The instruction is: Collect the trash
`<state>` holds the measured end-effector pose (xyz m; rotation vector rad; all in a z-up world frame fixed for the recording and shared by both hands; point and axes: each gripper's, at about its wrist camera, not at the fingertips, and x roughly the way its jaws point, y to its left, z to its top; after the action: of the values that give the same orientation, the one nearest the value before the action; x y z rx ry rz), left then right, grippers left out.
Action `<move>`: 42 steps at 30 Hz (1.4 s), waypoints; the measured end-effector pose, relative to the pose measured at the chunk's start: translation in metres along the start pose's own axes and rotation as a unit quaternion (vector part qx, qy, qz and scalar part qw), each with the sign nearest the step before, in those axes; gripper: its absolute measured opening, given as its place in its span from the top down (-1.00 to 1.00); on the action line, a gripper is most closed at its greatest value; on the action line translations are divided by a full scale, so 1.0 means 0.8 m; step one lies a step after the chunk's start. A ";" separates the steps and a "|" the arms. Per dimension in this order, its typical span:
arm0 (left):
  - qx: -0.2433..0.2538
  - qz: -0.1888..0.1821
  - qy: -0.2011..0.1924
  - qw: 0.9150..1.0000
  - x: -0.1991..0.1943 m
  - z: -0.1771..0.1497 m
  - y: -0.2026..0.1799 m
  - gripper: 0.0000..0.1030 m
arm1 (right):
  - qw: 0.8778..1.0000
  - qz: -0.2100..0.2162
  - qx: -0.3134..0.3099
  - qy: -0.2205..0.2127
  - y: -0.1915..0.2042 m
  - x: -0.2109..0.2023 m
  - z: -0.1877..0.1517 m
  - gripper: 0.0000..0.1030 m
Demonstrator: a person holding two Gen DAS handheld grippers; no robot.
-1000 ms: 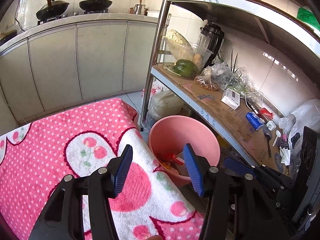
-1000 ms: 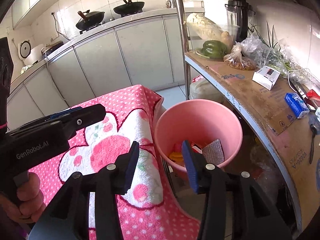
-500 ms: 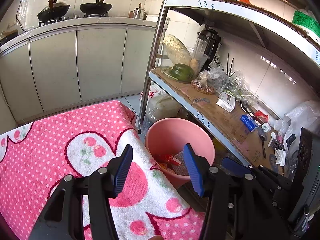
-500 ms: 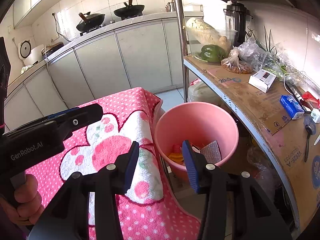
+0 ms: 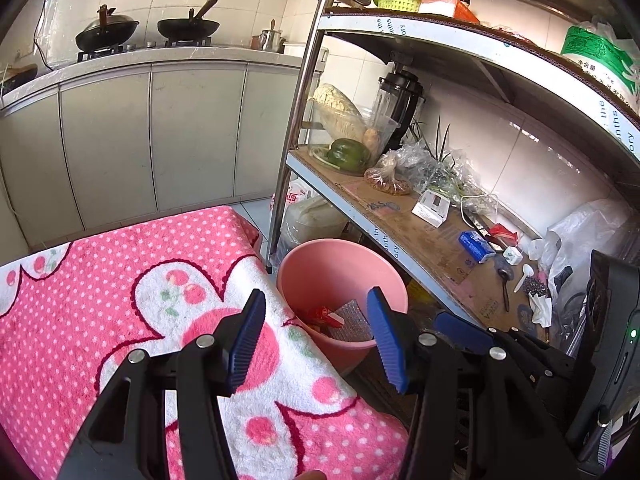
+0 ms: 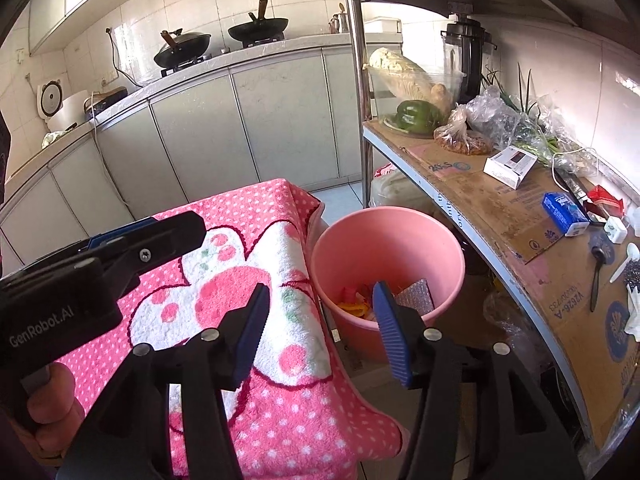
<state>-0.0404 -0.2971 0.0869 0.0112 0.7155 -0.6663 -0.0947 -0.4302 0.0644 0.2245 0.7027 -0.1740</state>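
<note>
Drop step looked done: right gripper (image 6: 318,330) jaws opening w/ nothing between, left gripper (image 5: 316,338) apart & empty, over pink bucket (image 6: 452,248) w/ trash inside; next prob needed fresh trash spotted.

The right gripper (image 6: 320,320) is seen empty, jaws opening, at six o'clock; a pink bucket (image 6: 400,232) holding trash (image 6: 354,304) is centred.

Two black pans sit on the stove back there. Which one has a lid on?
The left pan, nearer the wall socket and cable. A dark domed lid with a knob covers it. The right pan is open, with only its handle sticking up.
</note>
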 end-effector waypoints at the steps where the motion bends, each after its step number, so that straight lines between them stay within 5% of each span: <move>1: -0.001 -0.001 0.001 1.000 -0.002 -0.002 0.001 -0.01 | 1.000 0.001 0.002 0.003 0.001 -0.001 -0.002 -0.09; 42: -0.003 0.004 0.034 0.999 0.008 -0.039 -0.004 -0.01 | 0.999 -0.022 0.028 0.028 -0.025 0.008 -0.035 -0.14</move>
<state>-0.0579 -0.2961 0.0599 0.0319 0.7830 -0.6597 -0.1123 -0.4427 0.0365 0.2685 0.7594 -0.2305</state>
